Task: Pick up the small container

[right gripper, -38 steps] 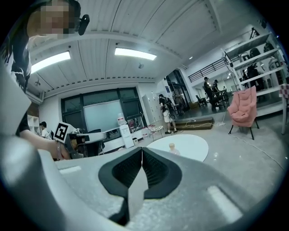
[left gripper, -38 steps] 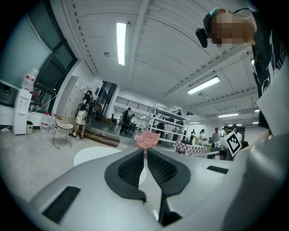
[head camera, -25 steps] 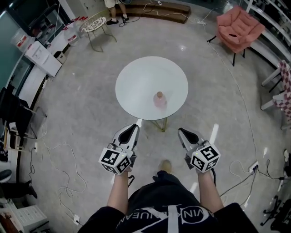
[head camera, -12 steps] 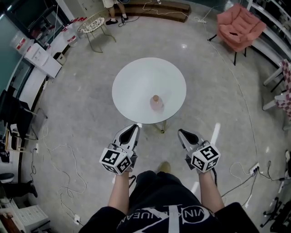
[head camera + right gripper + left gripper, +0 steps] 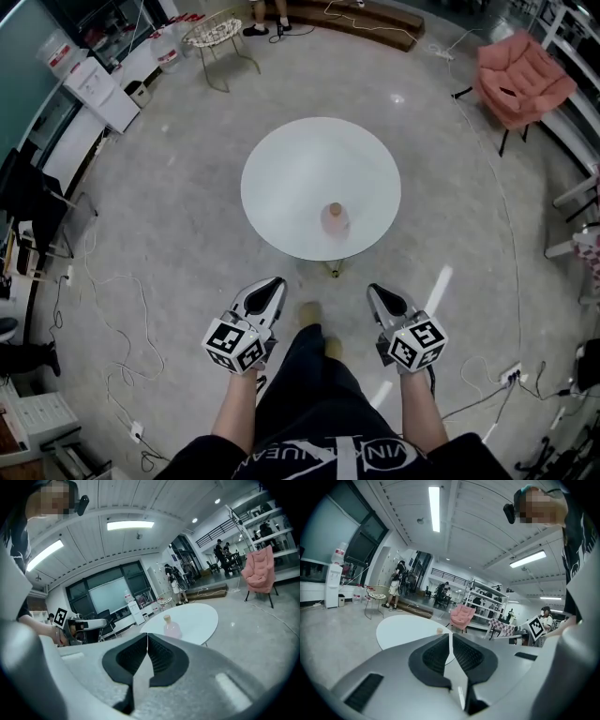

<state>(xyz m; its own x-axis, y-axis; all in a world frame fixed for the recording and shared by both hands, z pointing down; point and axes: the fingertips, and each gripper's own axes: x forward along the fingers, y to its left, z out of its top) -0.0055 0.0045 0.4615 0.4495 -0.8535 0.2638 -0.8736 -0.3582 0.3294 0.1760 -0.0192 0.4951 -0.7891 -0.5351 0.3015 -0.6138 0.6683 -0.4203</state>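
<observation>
Both my pairs of jaws are pressed together with nothing between them. On my left gripper (image 5: 450, 634) the dark ribbed pads meet along a thin seam, and my right gripper (image 5: 147, 635) shows the same closed seam. I hold the two side by side in front of my body, apart from each other, each with its marker cube nearest my wrist and its tips pointing ahead toward the table (image 5: 300, 169).

Neither gripper reaches the table; both hang over the grey floor (image 5: 169, 234), short of the near rim. My shoe (image 5: 309, 314) shows between them, below the table edge.

The container (image 5: 335, 219), a small pink bottle with a tan cap, stands upright on the round white tabletop, near the rim on my side and a little right of centre. It is well apart from both grippers, and nothing else stands on the table. From my right gripper it shows just above the closed tips; from my left only its cap peeks over the jaw.

Farther off, a pink armchair (image 5: 521, 75) sits to the right, a wire stool (image 5: 217, 33) beyond the table to the left, and cables (image 5: 112, 309) trail across the floor.
</observation>
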